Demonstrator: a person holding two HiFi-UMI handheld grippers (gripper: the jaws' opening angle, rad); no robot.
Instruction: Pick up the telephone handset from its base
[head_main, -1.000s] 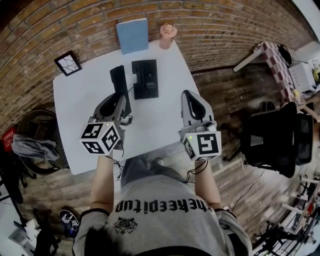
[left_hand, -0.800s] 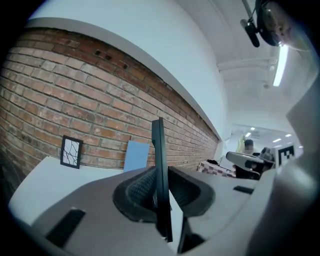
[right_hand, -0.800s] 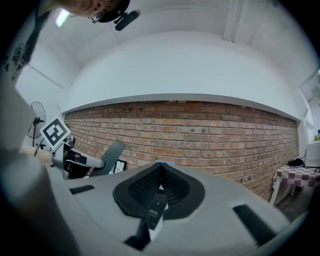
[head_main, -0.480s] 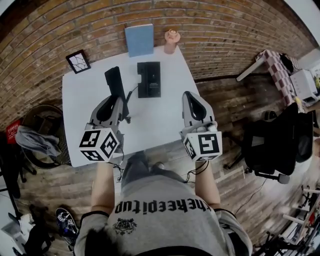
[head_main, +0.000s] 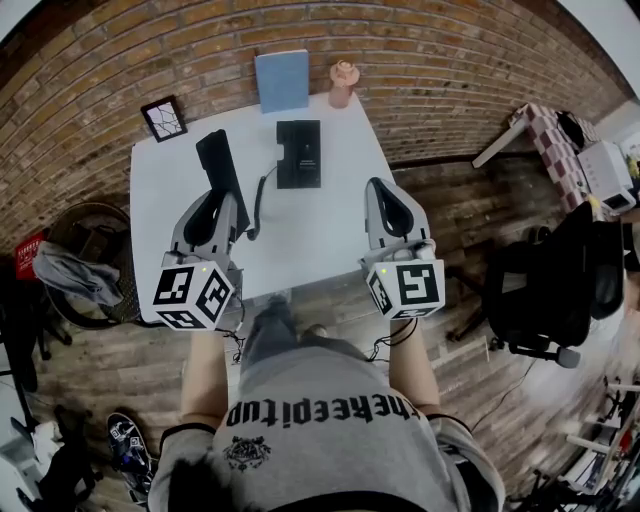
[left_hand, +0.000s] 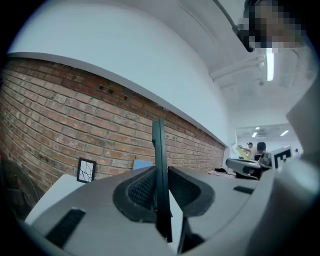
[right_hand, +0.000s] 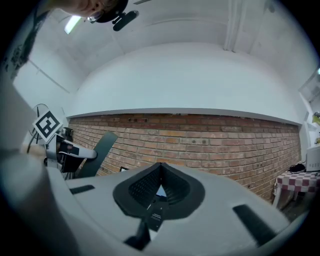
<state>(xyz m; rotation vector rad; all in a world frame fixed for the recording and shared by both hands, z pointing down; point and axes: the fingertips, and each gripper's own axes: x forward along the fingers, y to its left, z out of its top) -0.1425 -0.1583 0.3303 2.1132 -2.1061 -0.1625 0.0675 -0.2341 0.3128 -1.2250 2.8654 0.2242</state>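
Left gripper (head_main: 224, 196) is clamped narrow on the black telephone handset (head_main: 215, 162), which sticks out ahead of its jaws, long axis roughly in line with the gripper. The right gripper (head_main: 386, 186), off to its right, is pinched shut on nothing. The telephone base (head_main: 299, 153) sits ahead and right of the left gripper with the coiled cord (head_main: 262, 195) trailing to it, and versus a second ago the handset's pulled further off the base, so the lift looks basically done.
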